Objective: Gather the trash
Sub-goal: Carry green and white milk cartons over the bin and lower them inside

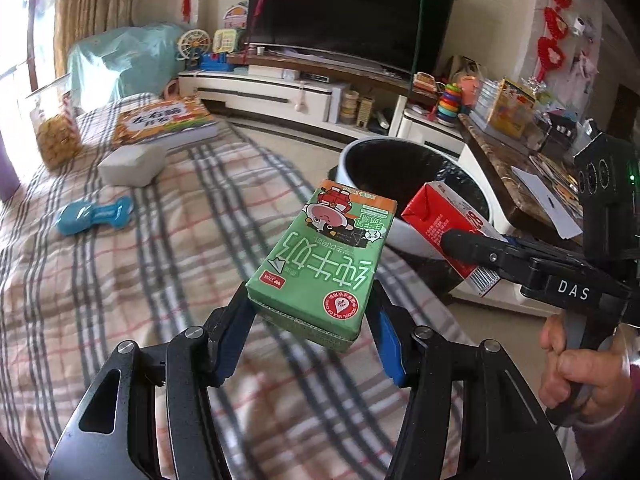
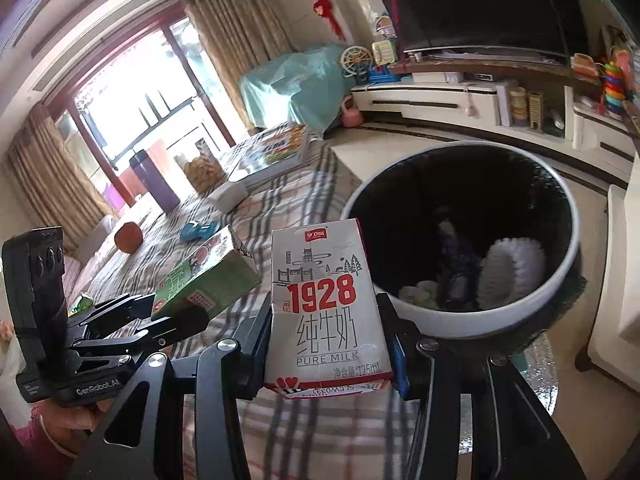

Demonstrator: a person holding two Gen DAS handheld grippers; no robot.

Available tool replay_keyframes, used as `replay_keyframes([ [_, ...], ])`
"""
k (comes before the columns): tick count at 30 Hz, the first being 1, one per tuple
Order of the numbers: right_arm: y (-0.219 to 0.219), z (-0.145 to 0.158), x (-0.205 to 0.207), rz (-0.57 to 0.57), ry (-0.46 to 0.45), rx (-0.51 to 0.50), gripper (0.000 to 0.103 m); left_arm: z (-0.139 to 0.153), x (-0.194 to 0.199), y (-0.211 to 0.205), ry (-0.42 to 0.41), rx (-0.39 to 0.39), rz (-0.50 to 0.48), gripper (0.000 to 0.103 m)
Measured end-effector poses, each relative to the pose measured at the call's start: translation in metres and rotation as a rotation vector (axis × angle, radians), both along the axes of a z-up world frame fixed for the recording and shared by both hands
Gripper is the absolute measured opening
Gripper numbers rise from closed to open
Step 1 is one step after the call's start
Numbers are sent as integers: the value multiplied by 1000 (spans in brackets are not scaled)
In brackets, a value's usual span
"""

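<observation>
My left gripper (image 1: 310,320) is shut on a green milk carton (image 1: 324,260), held above the plaid-covered surface (image 1: 140,280). To its right, my right gripper (image 1: 466,250) is shut on a red and white milk carton (image 1: 444,216) close to the rim of a round white bin (image 1: 400,236) with a black liner. In the right wrist view the white "1928" milk carton (image 2: 328,308) sits clamped in the right gripper (image 2: 330,344), just left of the bin (image 2: 440,320), which holds white crumpled trash. The green carton (image 2: 208,280) and left gripper (image 2: 180,312) show at the left.
On the plaid cover lie a blue toy (image 1: 94,214), a white box (image 1: 132,164), a large colourful book (image 1: 164,120) and a snack jar (image 1: 54,128). A TV stand (image 1: 288,92) with a TV stands behind. A cluttered marble table (image 1: 516,168) is at the right. A hand (image 1: 576,368) holds the right gripper.
</observation>
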State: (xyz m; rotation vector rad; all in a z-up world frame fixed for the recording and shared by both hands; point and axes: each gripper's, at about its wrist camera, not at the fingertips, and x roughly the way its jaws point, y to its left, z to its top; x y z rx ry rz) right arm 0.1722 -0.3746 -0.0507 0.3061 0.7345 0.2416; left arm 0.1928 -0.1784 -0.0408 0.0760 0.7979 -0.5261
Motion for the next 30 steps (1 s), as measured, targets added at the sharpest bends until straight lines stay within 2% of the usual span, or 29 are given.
replay_keyframes([
  [17, -47, 12, -6, -83, -24, 5, 48, 7, 6, -62, -13, 18, -88, 55],
  [30, -65, 16, 1, -101, -36, 15, 48, 9, 16, -83, -15, 29, -104, 55],
])
